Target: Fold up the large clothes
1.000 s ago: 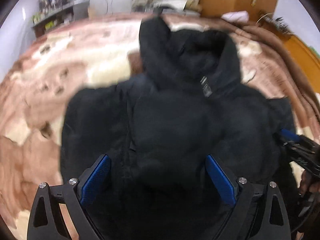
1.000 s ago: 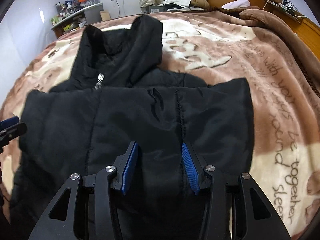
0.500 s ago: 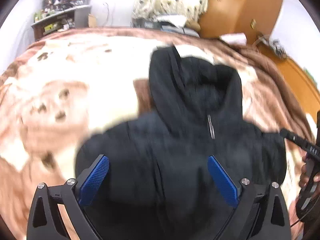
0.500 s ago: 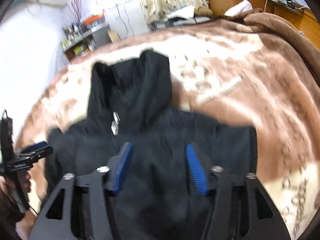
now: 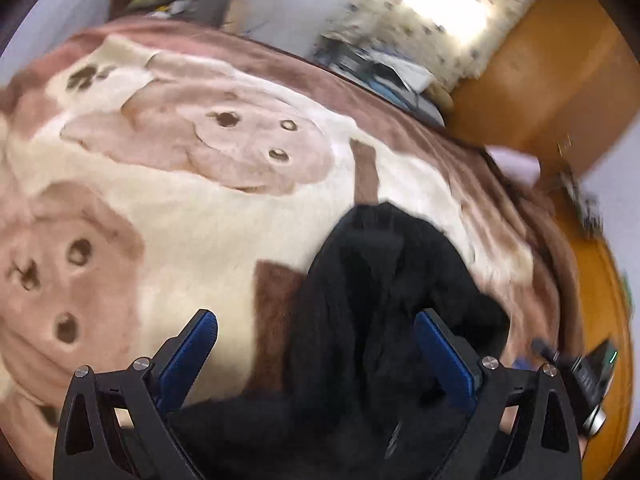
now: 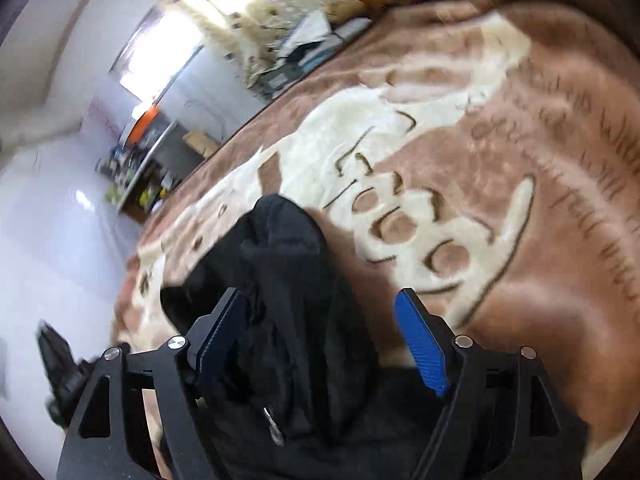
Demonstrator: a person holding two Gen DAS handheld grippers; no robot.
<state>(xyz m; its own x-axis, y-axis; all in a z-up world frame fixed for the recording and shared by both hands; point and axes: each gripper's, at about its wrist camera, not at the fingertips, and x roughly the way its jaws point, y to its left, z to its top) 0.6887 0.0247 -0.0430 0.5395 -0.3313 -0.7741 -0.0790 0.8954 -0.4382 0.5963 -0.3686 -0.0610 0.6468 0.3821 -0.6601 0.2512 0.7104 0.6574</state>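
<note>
jacket (image 5: pixel 384 320) on blanket (image 5: pixel 192 200); left gripper (image 5: pixel 316 354), right gripper (image 6: pixel 324 332) jaws wide, empty

Black padded hooded jacket (image 5: pixel 384 320): lower body cut off by bottom edge in both wrist views. Brown-and-cream plush bear-print blanket (image 5: pixel 180 208) smeared by motion blur; lettering (image 6: pixel 592 168) on it unreadable. Cluttered grey shelf (image 6: pixel 136 168) by wall too blurred to identify contents. Black handheld device (image 5: pixel 588 380) at right rim partly cut off.
</note>
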